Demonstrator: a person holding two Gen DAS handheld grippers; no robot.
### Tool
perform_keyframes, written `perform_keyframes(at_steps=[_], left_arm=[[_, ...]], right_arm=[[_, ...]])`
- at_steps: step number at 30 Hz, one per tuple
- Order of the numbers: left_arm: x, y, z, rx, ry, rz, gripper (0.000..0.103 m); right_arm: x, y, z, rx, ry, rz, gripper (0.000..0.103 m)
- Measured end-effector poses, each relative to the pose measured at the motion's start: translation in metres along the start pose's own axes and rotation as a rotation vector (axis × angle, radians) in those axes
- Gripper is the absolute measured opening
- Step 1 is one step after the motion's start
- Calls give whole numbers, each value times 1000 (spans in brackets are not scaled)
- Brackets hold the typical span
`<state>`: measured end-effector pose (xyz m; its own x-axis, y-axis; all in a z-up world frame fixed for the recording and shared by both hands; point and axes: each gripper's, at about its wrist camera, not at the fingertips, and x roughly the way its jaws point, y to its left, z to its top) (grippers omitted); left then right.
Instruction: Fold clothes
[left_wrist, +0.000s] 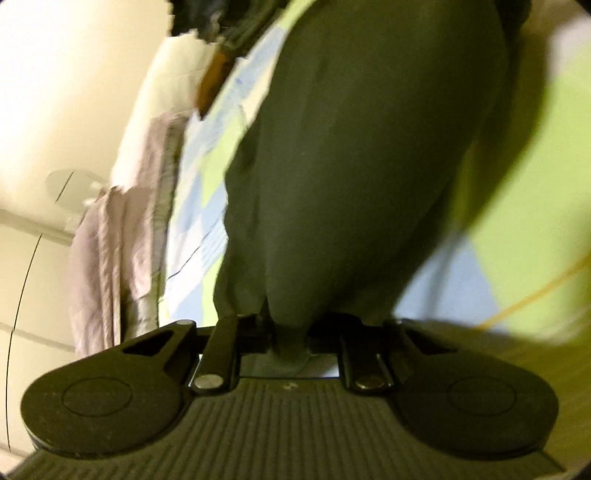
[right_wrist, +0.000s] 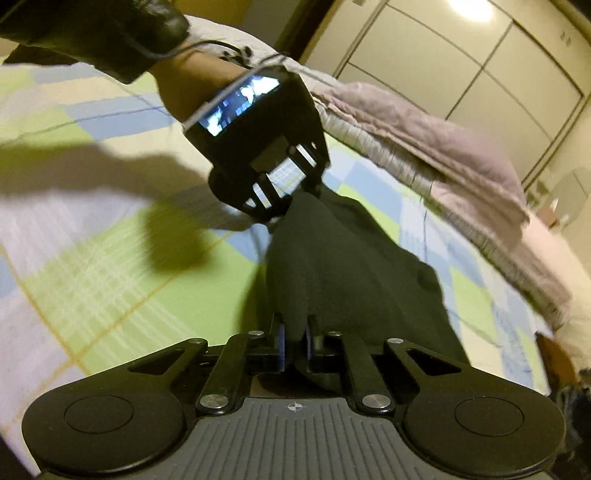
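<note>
Holding the dark garment (right_wrist: 332, 258) taut above the checked bedspread (right_wrist: 110, 277), left gripper (left_wrist: 288, 332) and right gripper (right_wrist: 295, 339) each clamped on an edge, probably to lay it flat for folding.

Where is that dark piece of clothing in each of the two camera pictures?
Left wrist view: the dark garment fills the centre, pinched by the left gripper.
Right wrist view: it stretches from the right gripper up to the left one.
Shared landmark: the checked bedspread underneath.
</note>
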<state>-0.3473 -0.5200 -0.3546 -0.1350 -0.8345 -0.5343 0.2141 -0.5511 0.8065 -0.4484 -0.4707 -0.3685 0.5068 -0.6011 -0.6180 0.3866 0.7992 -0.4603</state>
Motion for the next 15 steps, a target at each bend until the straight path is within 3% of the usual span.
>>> perform_keyframes(at_steps=[5, 11, 15], left_arm=[[-71, -48, 20, -48, 35, 50, 11], [-190, -128, 80, -188, 67, 30, 11], [-232, -166, 121, -303, 60, 17, 11]], right_arm=[[-36, 15, -32, -90, -29, -47, 8], [-87, 38, -79, -130, -5, -100, 8], [-108, 44, -108, -138, 16, -129, 8]])
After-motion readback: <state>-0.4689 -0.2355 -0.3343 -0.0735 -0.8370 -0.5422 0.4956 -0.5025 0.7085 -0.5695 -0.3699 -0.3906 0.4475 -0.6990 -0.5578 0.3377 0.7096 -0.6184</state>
